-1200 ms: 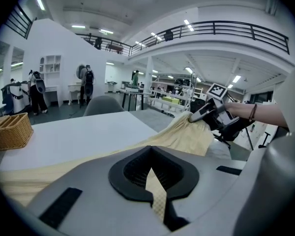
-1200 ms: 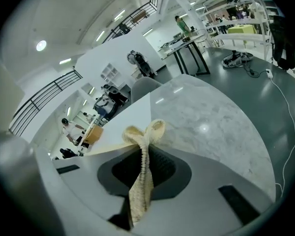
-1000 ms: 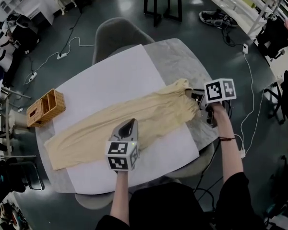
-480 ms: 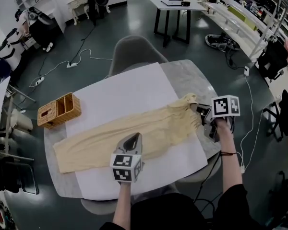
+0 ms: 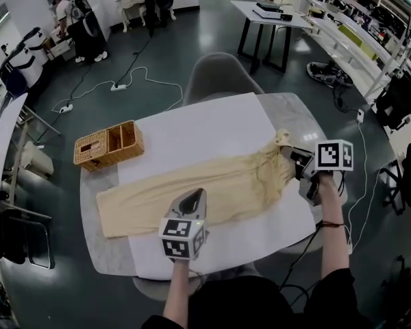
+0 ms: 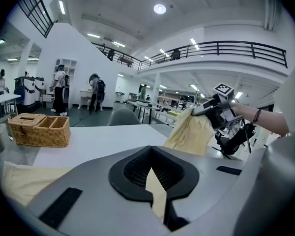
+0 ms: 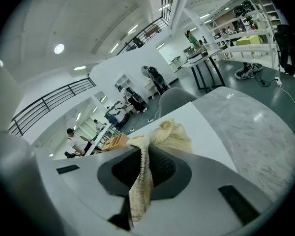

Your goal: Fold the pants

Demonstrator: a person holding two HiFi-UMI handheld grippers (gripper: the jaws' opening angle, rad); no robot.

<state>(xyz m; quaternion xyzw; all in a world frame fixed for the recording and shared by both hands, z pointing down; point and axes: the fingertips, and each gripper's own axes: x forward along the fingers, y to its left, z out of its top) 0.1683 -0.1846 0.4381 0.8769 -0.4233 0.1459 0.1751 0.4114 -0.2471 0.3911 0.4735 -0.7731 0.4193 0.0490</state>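
Observation:
Cream pants (image 5: 212,184) lie lengthwise across a white sheet (image 5: 198,129) on the marble table (image 5: 308,122), with the leg ends at the left. My left gripper (image 5: 190,199) is over the near edge at mid-length. In the left gripper view its jaws (image 6: 157,200) are shut on a thin fold of the cloth. My right gripper (image 5: 294,157) holds the bunched waist end at the table's right side, raised off the surface. In the right gripper view a strip of fabric (image 7: 169,134) is pinched between the shut jaws (image 7: 137,200). The left gripper view also shows that lifted waist (image 6: 191,134).
A wicker basket (image 5: 109,144) with compartments stands at the table's far left corner. A grey chair (image 5: 222,77) is tucked at the far side. Cables run over the floor and down beside the table on the right. People stand far back in the room.
Both grippers have risen and shifted with the cloth still gripped. The waist end has lifted and bunched. The head view has swung, so the table sits further right in it.

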